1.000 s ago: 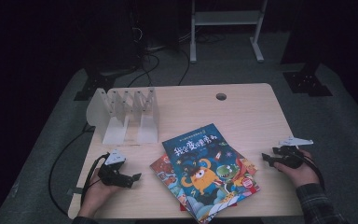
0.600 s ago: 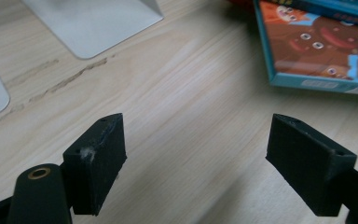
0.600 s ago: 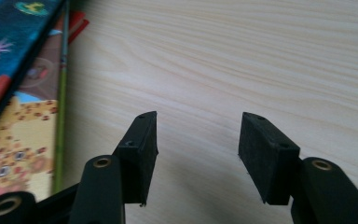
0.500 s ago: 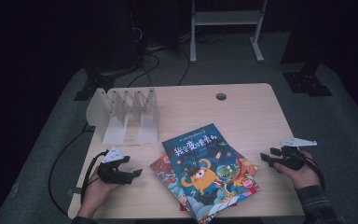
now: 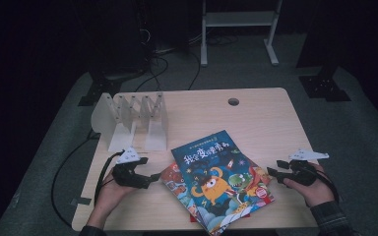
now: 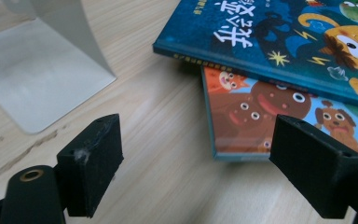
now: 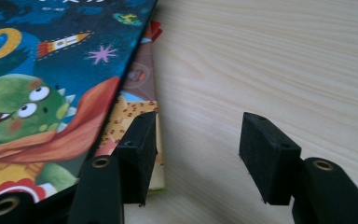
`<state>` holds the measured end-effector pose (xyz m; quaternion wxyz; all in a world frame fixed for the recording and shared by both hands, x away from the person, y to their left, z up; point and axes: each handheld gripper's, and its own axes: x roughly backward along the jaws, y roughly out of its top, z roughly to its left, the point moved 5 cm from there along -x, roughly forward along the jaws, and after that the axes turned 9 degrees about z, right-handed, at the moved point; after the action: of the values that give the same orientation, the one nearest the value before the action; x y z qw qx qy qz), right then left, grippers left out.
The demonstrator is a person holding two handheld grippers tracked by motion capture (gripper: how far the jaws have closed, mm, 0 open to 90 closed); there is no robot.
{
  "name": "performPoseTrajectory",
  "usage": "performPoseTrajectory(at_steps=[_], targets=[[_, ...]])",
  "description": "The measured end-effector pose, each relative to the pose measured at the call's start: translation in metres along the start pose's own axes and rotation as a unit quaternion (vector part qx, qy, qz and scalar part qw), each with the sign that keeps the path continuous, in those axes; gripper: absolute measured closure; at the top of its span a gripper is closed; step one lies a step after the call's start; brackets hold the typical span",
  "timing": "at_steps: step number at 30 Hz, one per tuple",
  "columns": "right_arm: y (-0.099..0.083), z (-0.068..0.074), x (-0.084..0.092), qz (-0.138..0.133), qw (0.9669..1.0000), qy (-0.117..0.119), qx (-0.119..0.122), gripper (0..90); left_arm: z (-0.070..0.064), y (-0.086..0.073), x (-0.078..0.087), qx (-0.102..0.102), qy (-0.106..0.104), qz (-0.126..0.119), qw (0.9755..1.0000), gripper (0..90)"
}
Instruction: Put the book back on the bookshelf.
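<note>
Item: stack of picture books on a pale wooden counter (image 5: 256,118), front centre. Top blue book (image 5: 220,177) lies flat, cover up, skewed so its long axis runs from far-left to near-right; an orange book (image 6: 261,116) beneath pokes out at the left, further covers at the right edge. Left tool (image 5: 150,178) sits just beside the stack's left side, pointing right toward it; jaws spread with nothing between them, having just been opening after a brief narrowing, and the orange book's near corner lies just ahead of them. Right tool (image 5: 271,172) sits near the stack's right edge, pointing left; jaws spread and empty, one jaw over the edge of the lower covers, whether touching cannot be told. Both hands flank the stack; the left appears a little nearer. Accessory: white slotted book rack (image 5: 133,120), empty, standing at far left behind the left hand, apart from the stack. Judgement: books likely go upright into the rack, up and leftward from the stack.
</note>
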<state>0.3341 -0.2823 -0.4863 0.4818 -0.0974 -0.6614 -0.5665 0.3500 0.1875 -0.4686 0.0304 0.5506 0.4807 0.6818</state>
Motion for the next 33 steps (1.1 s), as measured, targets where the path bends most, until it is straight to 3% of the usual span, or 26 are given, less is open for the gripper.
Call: performPoseTrajectory(at_steps=[8,17,33], targets=[[0.001,0.005,0.001,-0.003,1.0000,0.005,0.007,45.4,0.004,0.025,-0.013,-0.012,-0.014,-0.011,0.9998,14.5],[-0.003,0.008,0.002,0.001,0.9999,0.009,0.010,46.0,0.004,0.047,-0.036,-0.027,-0.034,-0.004,0.9990,12.0],[-0.021,0.017,0.017,0.001,0.9997,0.017,0.016,46.0,0.008,0.060,-0.059,-0.033,-0.049,0.010,0.9982,8.6]])
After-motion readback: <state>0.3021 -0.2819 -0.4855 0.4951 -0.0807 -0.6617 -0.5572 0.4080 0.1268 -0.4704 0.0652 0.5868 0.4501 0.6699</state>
